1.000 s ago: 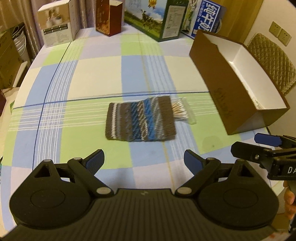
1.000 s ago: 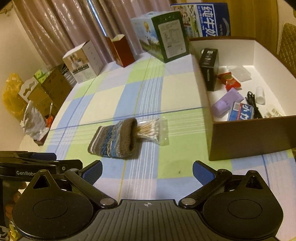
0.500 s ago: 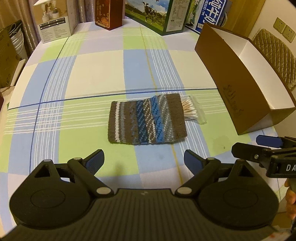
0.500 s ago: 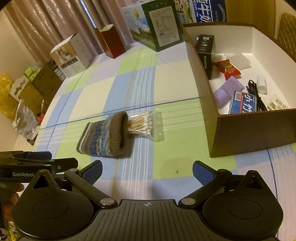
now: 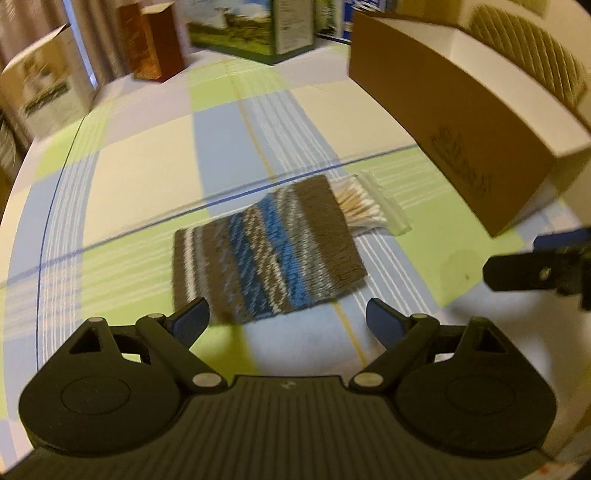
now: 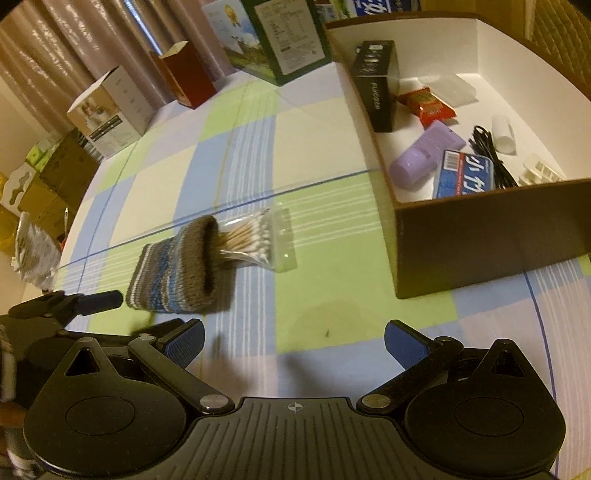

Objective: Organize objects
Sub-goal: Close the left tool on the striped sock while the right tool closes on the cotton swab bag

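A striped knitted pouch (image 5: 266,247) in brown, blue and white lies flat on the checked tablecloth. A clear bag of cotton swabs (image 5: 364,210) sticks out of its open right end. The pouch (image 6: 181,273) and the swab bag (image 6: 258,240) also show in the right wrist view. My left gripper (image 5: 288,319) is open and empty, just short of the pouch's near edge. My right gripper (image 6: 293,338) is open and empty, to the right of the pouch and apart from it.
A brown cardboard box (image 6: 480,236) with a white inside stands at the right and holds several small items. It also shows in the left wrist view (image 5: 454,110). Cartons (image 5: 251,33) stand along the table's far edge. A chair (image 5: 528,62) is behind the box.
Both grippers have moved forward and lower towards the pouch. The left one is now close to its near edge. The pouch and swab bag have not moved.
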`<state>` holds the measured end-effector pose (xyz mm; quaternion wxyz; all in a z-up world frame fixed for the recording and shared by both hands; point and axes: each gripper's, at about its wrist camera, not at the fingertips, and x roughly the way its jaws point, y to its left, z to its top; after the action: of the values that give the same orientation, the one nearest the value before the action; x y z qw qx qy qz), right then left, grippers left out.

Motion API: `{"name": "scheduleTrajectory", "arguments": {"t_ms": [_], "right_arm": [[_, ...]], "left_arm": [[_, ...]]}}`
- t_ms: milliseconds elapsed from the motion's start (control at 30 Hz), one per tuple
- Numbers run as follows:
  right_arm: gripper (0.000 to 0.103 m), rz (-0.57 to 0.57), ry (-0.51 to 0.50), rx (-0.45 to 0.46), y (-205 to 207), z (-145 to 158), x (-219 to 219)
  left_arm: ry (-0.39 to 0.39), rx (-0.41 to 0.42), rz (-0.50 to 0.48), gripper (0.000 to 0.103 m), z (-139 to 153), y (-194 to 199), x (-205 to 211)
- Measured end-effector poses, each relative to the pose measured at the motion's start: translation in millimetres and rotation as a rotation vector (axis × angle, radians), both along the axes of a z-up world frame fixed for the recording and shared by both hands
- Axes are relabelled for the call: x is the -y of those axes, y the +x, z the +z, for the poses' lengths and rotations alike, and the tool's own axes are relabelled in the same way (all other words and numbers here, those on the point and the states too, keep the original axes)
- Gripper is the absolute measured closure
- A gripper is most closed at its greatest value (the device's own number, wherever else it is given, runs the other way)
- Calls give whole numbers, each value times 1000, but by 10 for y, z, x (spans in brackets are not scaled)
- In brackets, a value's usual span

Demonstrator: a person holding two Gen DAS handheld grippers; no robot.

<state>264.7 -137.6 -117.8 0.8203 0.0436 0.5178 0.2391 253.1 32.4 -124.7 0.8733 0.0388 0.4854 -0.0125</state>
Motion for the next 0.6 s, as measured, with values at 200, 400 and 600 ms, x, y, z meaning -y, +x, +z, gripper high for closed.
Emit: {"name": "scheduleTrajectory", "arguments": {"t_ms": [200, 400, 600], "right_arm": [[2, -29, -6, -16, 24, -38, 64], [2, -35, -10, -23, 36, -57, 65], [2, 34, -11, -10, 13, -56, -76]], "left_arm": [[46, 27, -33, 20, -179, 160, 110], [48, 40, -49, 41, -277, 264, 51], [2, 49, 7, 82, -133, 232, -224]]}}
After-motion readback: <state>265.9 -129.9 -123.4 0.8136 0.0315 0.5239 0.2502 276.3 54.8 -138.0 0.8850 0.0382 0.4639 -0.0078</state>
